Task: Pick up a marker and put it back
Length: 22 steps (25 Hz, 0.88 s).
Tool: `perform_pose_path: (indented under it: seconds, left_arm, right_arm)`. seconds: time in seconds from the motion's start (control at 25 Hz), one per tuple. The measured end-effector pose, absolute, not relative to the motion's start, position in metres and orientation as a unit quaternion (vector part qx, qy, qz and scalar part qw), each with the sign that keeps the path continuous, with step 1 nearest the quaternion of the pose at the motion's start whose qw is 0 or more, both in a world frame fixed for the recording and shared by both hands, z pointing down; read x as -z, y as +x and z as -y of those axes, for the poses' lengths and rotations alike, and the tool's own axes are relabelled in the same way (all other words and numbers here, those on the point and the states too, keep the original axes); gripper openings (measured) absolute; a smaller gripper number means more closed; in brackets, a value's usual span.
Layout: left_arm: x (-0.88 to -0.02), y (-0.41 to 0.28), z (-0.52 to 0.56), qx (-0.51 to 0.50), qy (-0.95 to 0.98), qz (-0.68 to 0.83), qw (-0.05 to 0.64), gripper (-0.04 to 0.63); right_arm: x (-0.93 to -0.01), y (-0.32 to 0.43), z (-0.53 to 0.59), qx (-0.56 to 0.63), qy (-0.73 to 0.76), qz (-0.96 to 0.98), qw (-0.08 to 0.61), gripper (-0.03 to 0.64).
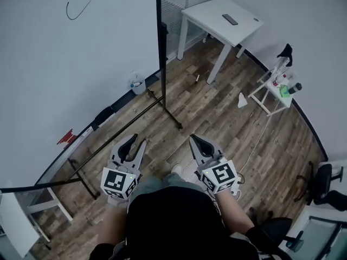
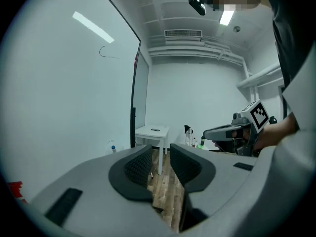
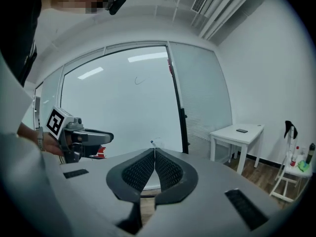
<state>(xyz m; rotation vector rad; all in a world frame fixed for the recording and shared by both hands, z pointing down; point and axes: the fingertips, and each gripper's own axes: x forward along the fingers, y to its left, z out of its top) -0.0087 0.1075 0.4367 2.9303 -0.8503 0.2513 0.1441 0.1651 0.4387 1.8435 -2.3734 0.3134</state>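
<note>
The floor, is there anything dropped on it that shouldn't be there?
A white crumpled scrap lies loose on the wooden floor beside the small white rack, and a stick-like thing lies near the white table. Both look dropped; what they are is unclear.

Upper right: white table [image 1: 210, 16] bearing a small dark flat device [image 1: 230, 19]. Below, wood floor [image 1: 217, 121], with a white scrap [image 1: 242, 100] beside a small white rack [image 1: 274, 97].

No words or numbers can be read. On the left gripper [image 1: 136, 141] and right gripper [image 1: 194, 140], square coded markers [image 1: 118, 181] are carried. The pen stroke [image 1: 81, 7] on the whiteboard [image 1: 65, 75] is seemingly no letter.
</note>
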Motion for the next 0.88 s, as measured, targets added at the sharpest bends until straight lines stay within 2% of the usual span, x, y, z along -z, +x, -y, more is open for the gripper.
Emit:
perform_pose_path:
  seconds: [0.32, 0.68, 0.88]
  left_arm:
    - [-0.445, -0.016, -0.050, -0.087, 0.940, 0.322, 0.065, 0.127]
    - [-0.467, -0.049, 0.021, -0.085, 0.927, 0.353, 0.098, 0.127]
    - [-0.475, -0.065, 0.042, -0.086, 0.916, 0.377, 0.106, 0.127]
  right_arm:
    - [-0.451, 0.138, -0.061, -0.111, 0.545, 0.825, 0.098, 0.031]
    - [-0.469, 0.090, 0.054, -0.101, 0.470, 0.864, 0.151, 0.040]
    - [-0.481, 0.070, 0.097, -0.087, 0.428, 0.881, 0.183, 0.094]
